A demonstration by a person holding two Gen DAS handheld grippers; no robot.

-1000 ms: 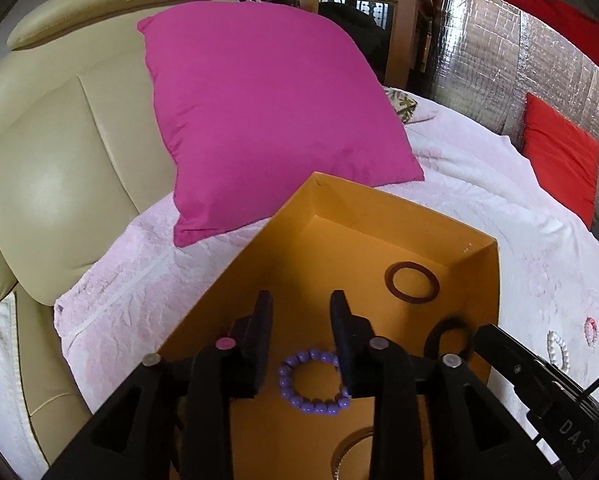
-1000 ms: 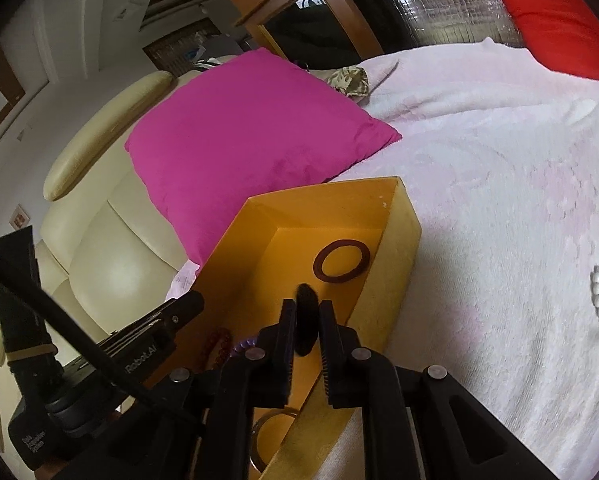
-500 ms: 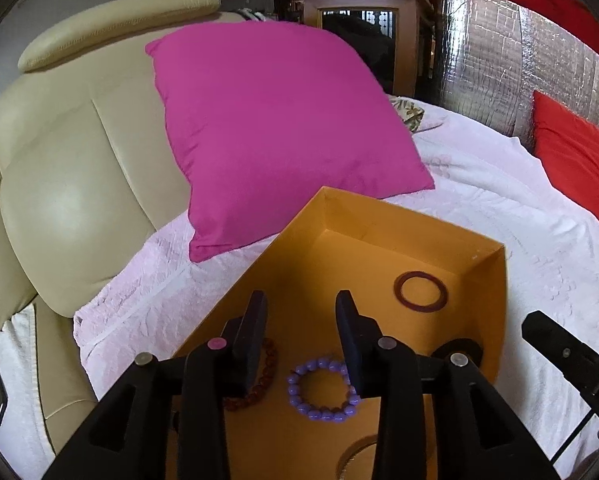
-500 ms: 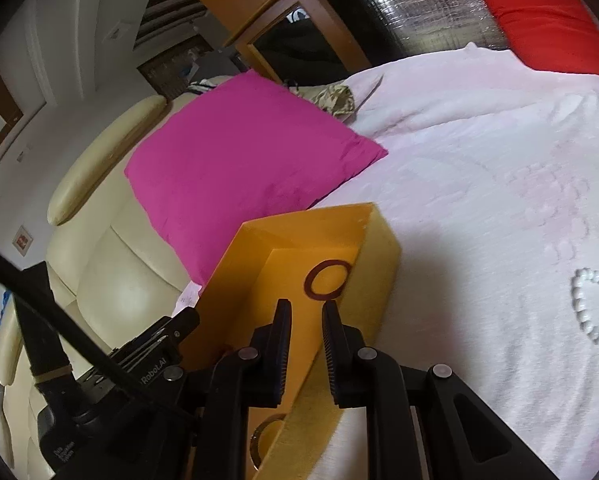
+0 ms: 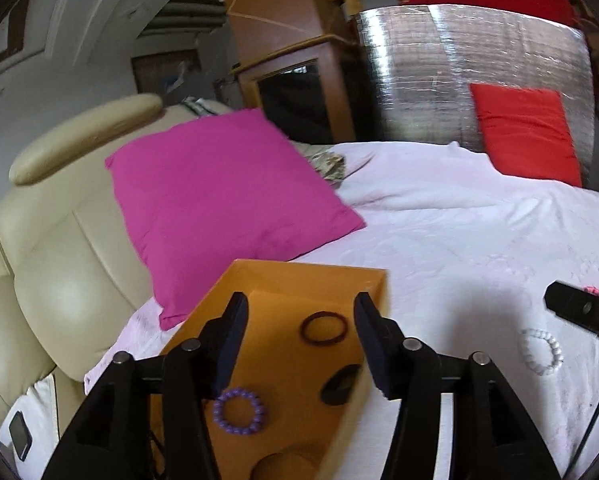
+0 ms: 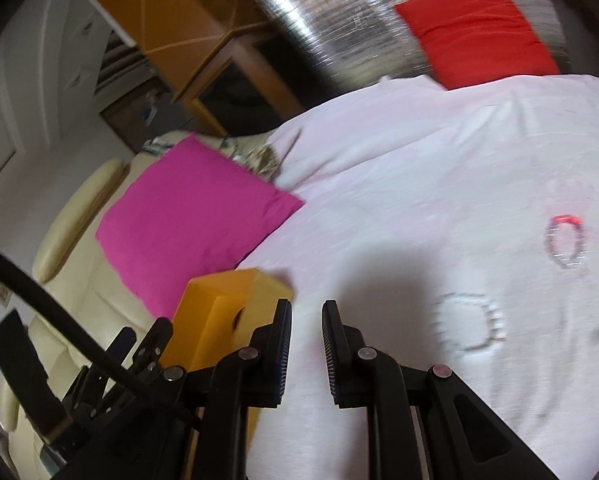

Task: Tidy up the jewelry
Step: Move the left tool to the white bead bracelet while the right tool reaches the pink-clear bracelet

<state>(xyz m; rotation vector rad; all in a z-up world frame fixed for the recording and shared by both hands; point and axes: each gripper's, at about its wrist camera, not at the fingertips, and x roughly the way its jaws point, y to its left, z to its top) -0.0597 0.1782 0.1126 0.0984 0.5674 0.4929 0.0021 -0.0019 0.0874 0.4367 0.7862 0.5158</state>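
Note:
The orange box [image 5: 299, 276] sits on the white bed cover with a purple bead bracelet [image 5: 238, 406], a brown ring [image 5: 323, 328] and a black ring [image 5: 340, 384] in it. My left gripper [image 5: 301, 314] hangs above the box, its jaws opening, with nothing between them. My right gripper [image 6: 306, 322] is over the cover just right of the box [image 6: 219, 308]; its jaws stand a narrow gap apart and hold nothing. A white bead bracelet [image 6: 469, 326] lies on the cover to its right, and a pink and clear bracelet [image 6: 565, 242] lies farther off.
A magenta cushion [image 5: 219, 200] leans on the cream leather headboard [image 5: 59, 260] behind the box. A red cushion [image 5: 527, 132] stands against a silver foil panel [image 5: 439, 72] at the back. A wooden cabinet [image 5: 295, 80] is behind the bed. A phone [image 5: 19, 438] lies far left.
Both grippers drew back from the box and swung right. The left jaws widened, clear of the purple bracelet. The black ring left the right jaws and lies in the box.

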